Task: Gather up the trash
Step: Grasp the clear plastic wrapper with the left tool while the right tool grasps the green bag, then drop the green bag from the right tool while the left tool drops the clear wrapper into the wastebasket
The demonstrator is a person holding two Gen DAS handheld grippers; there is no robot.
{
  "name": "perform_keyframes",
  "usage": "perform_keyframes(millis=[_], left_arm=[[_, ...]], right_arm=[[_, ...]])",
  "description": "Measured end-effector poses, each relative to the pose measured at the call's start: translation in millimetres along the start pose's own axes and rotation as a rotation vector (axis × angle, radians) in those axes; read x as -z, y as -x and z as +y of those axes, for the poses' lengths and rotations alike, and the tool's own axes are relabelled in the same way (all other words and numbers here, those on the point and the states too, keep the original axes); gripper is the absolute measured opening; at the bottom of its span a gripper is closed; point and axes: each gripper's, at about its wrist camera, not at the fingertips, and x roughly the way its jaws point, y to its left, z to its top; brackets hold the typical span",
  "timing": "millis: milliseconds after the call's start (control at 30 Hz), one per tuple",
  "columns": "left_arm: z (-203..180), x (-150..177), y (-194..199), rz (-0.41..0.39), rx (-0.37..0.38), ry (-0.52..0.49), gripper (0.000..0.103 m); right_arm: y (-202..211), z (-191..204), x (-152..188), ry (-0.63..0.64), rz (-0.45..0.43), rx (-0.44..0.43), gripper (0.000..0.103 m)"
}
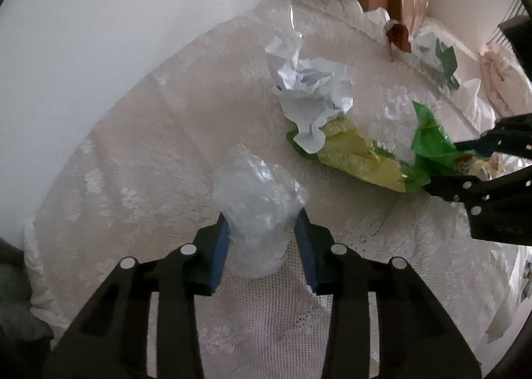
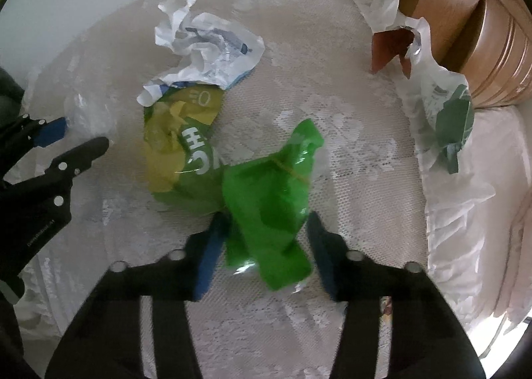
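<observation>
A: The left gripper (image 1: 262,242) is pinching the crumpled clear plastic bag (image 1: 257,199) on the lace tablecloth (image 1: 149,162). It is thin and may slip.

B: The right gripper (image 2: 264,246) is pinching the green chip bag (image 2: 266,199); it may tear.

A white lace tablecloth (image 2: 349,132) with a floral pattern covers the round table beneath and ahead of both claws; its ruffled edge (image 1: 345,3) curves along the far side; a wooden piece of furniture (image 2: 465,23) with curved slats stands beyond that edge, ahead and to the right; a pale plain wall (image 1: 116,13) fills the upper left, beyond the cloth.
</observation>
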Motion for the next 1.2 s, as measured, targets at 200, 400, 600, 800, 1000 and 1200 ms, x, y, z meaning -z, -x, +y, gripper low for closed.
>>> perform_keyframes(millis=[200, 400, 600, 800, 1000, 1200], left_arm=[[3.9, 4.3, 21.5, -0.042, -0.011, 0.015, 0.036], [-2.7, 25.4, 56.1, -0.095, -0.028, 0.059, 0.036], [-11.3, 57.4, 86.0, -0.130, -0.009, 0.128, 0.036], [-43.2, 90.8, 118.4, -0.168, -0.005, 0.113, 0.036], [-89.3, 117.9, 142.6, -0.180, 0.028, 0.063, 0.036], [-154.3, 140.9, 148.2, -0.169, 0.098, -0.023, 0.036]], right_arm=[[14.0, -4.3, 4.3, 0.003, -0.031, 0.011, 0.048], [41.5, -8.3, 20.8, 0.022, -0.080, 0.032, 0.048], [76.4, -9.5, 58.0, 0.035, -0.150, 0.031, 0.048], [110.8, -1.8, 111.7, 0.034, -0.224, 0.015, 0.048], [128.9, -16.7, 183.5, -0.031, -0.277, -0.025, 0.048], [136.4, -56.4, 266.4, -0.196, -0.356, -0.053, 0.048]])
